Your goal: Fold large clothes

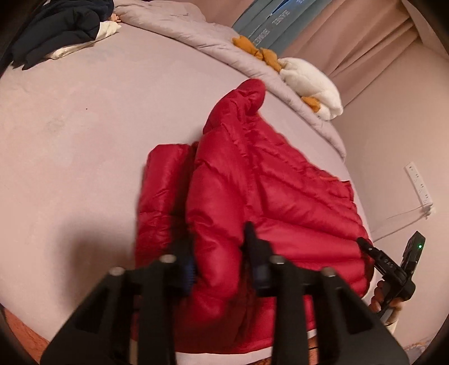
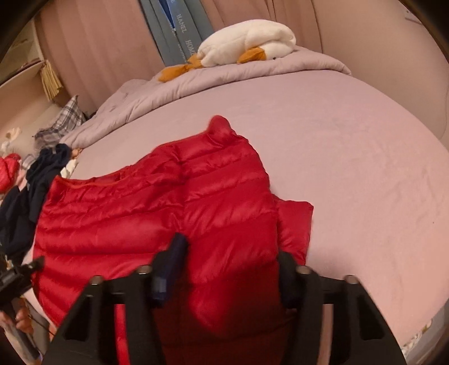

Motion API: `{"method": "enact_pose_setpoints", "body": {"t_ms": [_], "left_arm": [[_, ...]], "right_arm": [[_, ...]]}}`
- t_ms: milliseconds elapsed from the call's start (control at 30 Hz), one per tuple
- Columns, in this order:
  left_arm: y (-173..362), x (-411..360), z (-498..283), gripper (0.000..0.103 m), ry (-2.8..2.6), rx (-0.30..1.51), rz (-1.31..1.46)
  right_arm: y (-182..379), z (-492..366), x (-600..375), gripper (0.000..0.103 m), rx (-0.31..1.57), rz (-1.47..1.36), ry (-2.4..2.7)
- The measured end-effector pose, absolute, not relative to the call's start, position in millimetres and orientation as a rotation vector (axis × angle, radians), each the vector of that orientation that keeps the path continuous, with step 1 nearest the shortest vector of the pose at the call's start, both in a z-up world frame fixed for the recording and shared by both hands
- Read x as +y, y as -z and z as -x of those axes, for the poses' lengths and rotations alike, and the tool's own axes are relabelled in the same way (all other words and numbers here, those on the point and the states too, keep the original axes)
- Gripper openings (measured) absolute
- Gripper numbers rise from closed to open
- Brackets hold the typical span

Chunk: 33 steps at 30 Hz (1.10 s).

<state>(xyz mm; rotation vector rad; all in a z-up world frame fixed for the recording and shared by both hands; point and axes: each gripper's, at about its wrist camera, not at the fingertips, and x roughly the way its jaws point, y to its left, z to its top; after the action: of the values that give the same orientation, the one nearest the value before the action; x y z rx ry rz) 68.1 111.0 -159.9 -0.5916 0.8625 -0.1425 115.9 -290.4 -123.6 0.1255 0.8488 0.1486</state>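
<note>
A wide bed under a smooth pale pink sheet (image 1: 84,134) fills most of both views, with a rumpled grey-lilac quilted duvet (image 1: 202,36) pushed up along its far edge against pinkish curtains (image 2: 92,42). On the sheet, toward the near edge of the bed, lies the glossy red quilted down jacket (image 1: 269,179), spread mostly flat with one sleeve end (image 1: 247,92) pointing toward the duvet and a folded panel tucked at its side. A heap of dark navy clothes (image 1: 56,25) with something cream-white beneath sits at the far corner of the bed, well apart from the jacket in the left wrist view. A white plush goose with orange feet and bill (image 2: 247,45) lies on the duvet. The black left gripper (image 1: 219,238) is down on the jacket near its hem, and a puffy ridge of red fabric stands between its two fingers, which are clenched on it. The black right gripper (image 2: 233,252) has likewise gathered a thick bulge of the jacket between its fingers, wider apart, pressing the fabric on both sides. A white power strip (image 1: 418,182) is mounted on the wall beside the bed.
</note>
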Motion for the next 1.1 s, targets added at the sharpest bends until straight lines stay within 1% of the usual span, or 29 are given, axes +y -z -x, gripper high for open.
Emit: {"method": "enact_pose_setpoints", "body": {"t_ms": [33,133,267,333,400,533,633,800,1100], "left_arm": [[154,111,-66,0.022,0.139,0.850,0.589],[135,111,-61,0.020,0.139,0.803,0.585],[113,107,-59,0.020,0.130,0.743,0.533],[114,108,-64,0.020,0.116,0.746,0.527],[121,108,-71,0.020,0.103,0.769,0.524],[149,110,-81,0.021,0.072,0.850,0.535],[169,113,-84,0.026,0.084,0.893,0.573],[182,109,-88,0.035,0.053,0.914,0.577],[184,111,-89,0.037,0.039,0.918,0.585]], "right_arm": [[117,-115,-289,0.018,0.830,-0.118,-0.135],[98,-112,-292,0.011,0.778,-0.171,-0.168],[75,-109,-286,0.010,0.684,-0.163,-0.184],[74,-113,-282,0.010,0.672,-0.144,-0.170],[82,-121,-280,0.010,0.686,-0.129,-0.156],[118,-137,-274,0.010,0.775,-0.065,-0.104],[137,-141,-278,0.010,0.831,-0.059,-0.092],[147,-143,-284,0.009,0.878,-0.085,-0.092],[149,-143,-284,0.009,0.881,-0.079,-0.077]]}}
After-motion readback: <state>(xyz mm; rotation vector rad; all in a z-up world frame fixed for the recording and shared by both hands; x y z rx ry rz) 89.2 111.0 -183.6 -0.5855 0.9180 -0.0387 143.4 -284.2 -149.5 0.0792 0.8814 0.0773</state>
